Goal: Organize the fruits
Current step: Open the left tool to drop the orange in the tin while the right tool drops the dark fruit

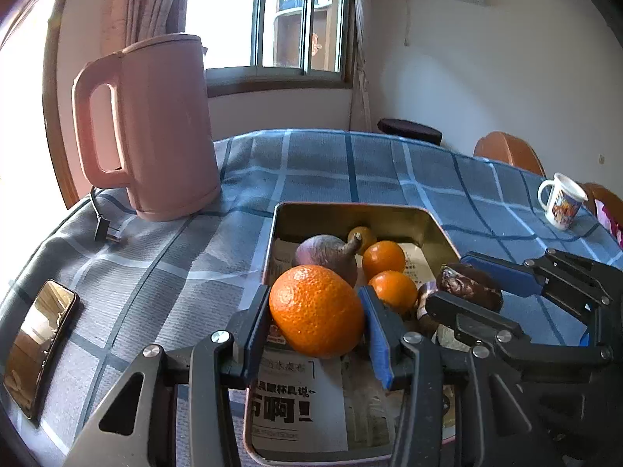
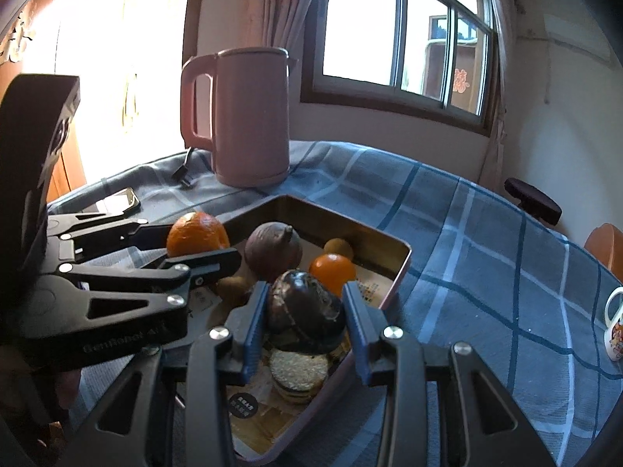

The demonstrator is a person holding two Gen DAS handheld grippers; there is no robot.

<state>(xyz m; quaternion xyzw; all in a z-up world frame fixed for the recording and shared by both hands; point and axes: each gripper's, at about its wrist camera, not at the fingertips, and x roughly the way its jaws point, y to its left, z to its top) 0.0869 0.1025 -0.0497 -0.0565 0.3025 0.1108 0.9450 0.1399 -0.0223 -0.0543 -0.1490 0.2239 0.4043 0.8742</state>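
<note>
My left gripper point(image 1: 315, 311) is shut on a large orange point(image 1: 316, 310), held just above the near part of a metal tray point(image 1: 350, 210) lined with newspaper. My right gripper point(image 2: 303, 311) is shut on a dark brown wrinkled fruit point(image 2: 303, 311) over the same tray point(image 2: 350, 225); from the left wrist it shows at the right point(image 1: 469, 286). Inside the tray lie a purple-brown fruit with a stem point(image 1: 325, 257), two small oranges point(image 1: 383, 258) point(image 1: 393, 290) and a yellowish fruit point(image 1: 362, 235). A kiwi point(image 2: 233, 286) and a round biscuit-like thing point(image 2: 298, 369) lie under the right gripper.
A pink kettle point(image 1: 155, 128) stands on the blue checked tablecloth point(image 1: 389, 171) behind the tray, its plug point(image 1: 105, 229) lying beside it. A phone point(image 1: 39, 346) lies at the left. A white mug point(image 1: 562, 200) stands near the right edge. Orange chairs point(image 1: 506, 151) stand beyond the table.
</note>
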